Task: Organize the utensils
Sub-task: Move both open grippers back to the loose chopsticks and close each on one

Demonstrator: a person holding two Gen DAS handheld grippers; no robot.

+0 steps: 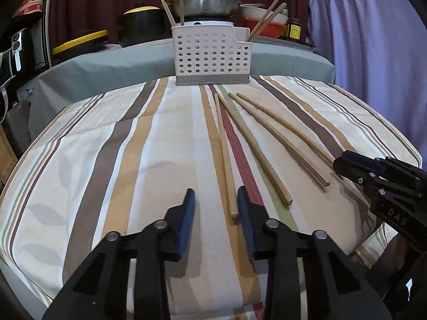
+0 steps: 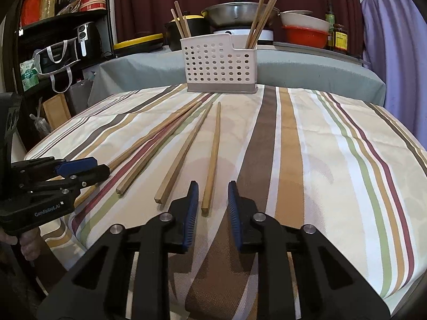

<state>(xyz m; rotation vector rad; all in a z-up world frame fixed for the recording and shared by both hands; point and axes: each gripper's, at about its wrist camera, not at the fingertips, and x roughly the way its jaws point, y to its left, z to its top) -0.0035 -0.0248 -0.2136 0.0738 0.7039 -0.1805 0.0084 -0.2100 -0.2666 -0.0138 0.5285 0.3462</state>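
Several wooden chopsticks lie fanned on the striped cloth (image 1: 149,144) in front of a white perforated holder (image 1: 210,53) (image 2: 221,64), which has chopsticks standing in both compartments. My left gripper (image 1: 216,194) is low over the cloth and open. The near end of the leftmost chopstick (image 1: 225,157) lies between its blue pads, close against the right one. My right gripper (image 2: 213,186) is open too, with the near end of the rightmost chopstick (image 2: 213,154) between its pads, nearer the left one. Each gripper also shows at the edge of the other's view, the left gripper (image 2: 90,169) and the right gripper (image 1: 344,160).
Behind the holder stand a black pot (image 1: 141,26), a steel pan on a burner (image 1: 202,5), bowls and jars (image 1: 293,28). A shelf with appliances (image 2: 66,40) is at the left, purple fabric (image 1: 373,53) at the right. The cloth's near edge drops off beneath the grippers.
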